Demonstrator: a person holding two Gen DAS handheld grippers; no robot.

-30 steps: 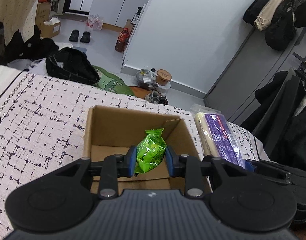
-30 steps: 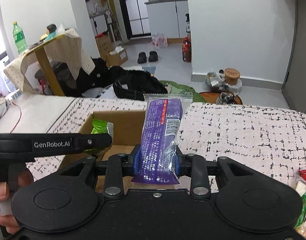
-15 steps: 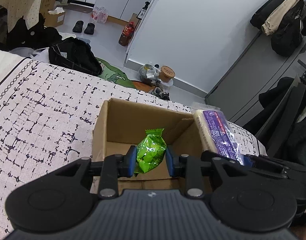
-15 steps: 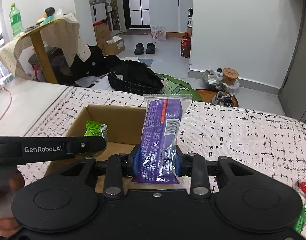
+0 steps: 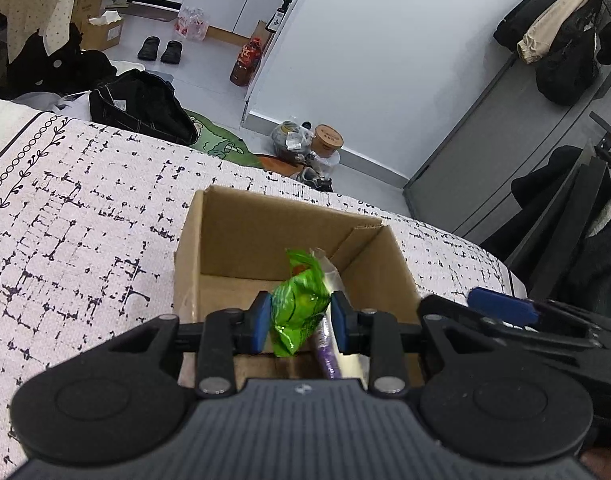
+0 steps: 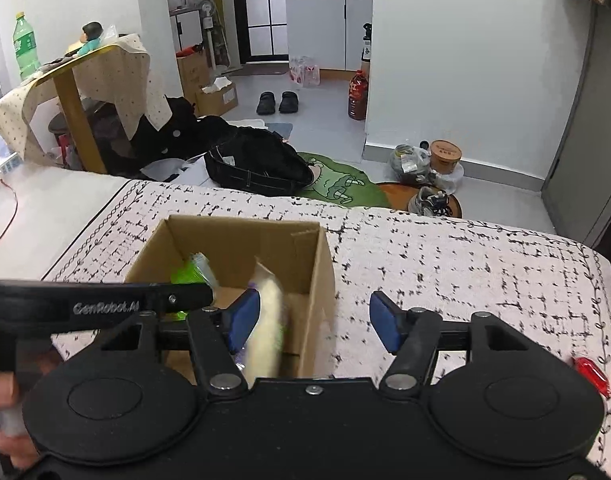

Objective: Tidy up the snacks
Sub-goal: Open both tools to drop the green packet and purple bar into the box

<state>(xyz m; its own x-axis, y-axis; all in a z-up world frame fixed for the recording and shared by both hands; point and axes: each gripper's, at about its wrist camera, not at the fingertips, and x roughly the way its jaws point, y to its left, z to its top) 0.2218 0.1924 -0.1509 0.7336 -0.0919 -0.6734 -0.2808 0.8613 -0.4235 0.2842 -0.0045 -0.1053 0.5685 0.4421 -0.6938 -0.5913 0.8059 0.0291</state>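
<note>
Over the open cardboard box point(image 5: 265, 236) on the patterned cloth point(image 5: 85, 216), a green snack packet point(image 5: 299, 304) is pinched by the left gripper point(image 5: 300, 316). To its right, the right gripper point(image 6: 314, 320) is seen w/ jaws opening, nothing pressed betw. pads; the purple-and-cream snack pack point(image 6: 265, 328), blurred, is inside the box by its right wall. A red packet point(image 6: 590, 372) lies far right.

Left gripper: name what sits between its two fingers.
In the left wrist view, the green snack packet sits between the left gripper fingers, pinched over the cardboard box.
</note>
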